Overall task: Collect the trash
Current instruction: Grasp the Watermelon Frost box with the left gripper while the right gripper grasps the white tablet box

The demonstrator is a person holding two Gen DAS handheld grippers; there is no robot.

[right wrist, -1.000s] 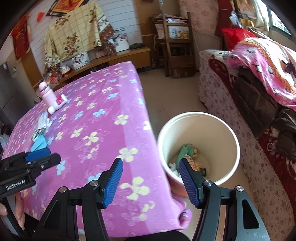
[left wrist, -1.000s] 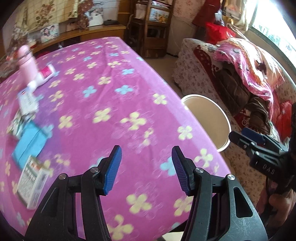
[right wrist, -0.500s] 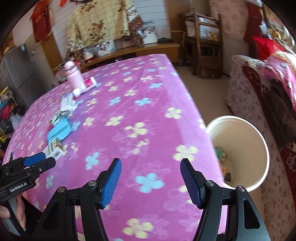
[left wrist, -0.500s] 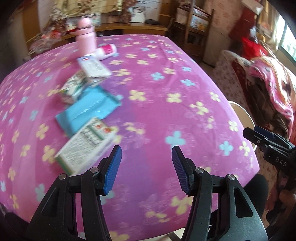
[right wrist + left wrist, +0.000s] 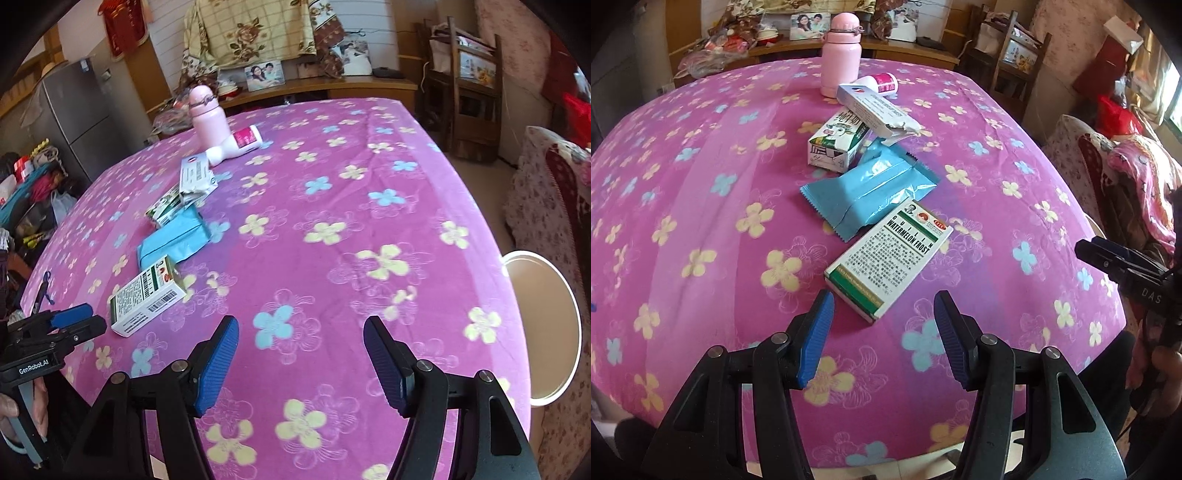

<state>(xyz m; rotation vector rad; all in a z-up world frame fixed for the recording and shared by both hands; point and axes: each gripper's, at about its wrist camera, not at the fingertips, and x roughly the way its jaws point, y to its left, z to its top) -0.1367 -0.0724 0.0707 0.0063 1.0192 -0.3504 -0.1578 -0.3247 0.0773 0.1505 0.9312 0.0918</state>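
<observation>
A white and green medicine box [image 5: 890,257] lies on the purple flowered tablecloth [image 5: 701,192], just beyond my open, empty left gripper [image 5: 884,317]. Behind it lie a blue foil packet [image 5: 871,190], a small milk carton [image 5: 837,142] and a torn white box [image 5: 877,112]. My right gripper [image 5: 301,350] is open and empty over the cloth. The right wrist view shows the medicine box [image 5: 147,297], the blue packet [image 5: 173,238] and the cream trash bin [image 5: 541,325] past the table's right edge.
A pink flask [image 5: 840,53] stands at the back with a white and pink bottle [image 5: 882,83] lying beside it. A wooden chair [image 5: 469,85] and a covered sofa [image 5: 1126,177] stand to the right. A fridge [image 5: 74,107] stands at the left.
Both grippers have swung left, away from the bin. The left gripper now faces the trash and has closed in on the medicine box. Both stayed open.
</observation>
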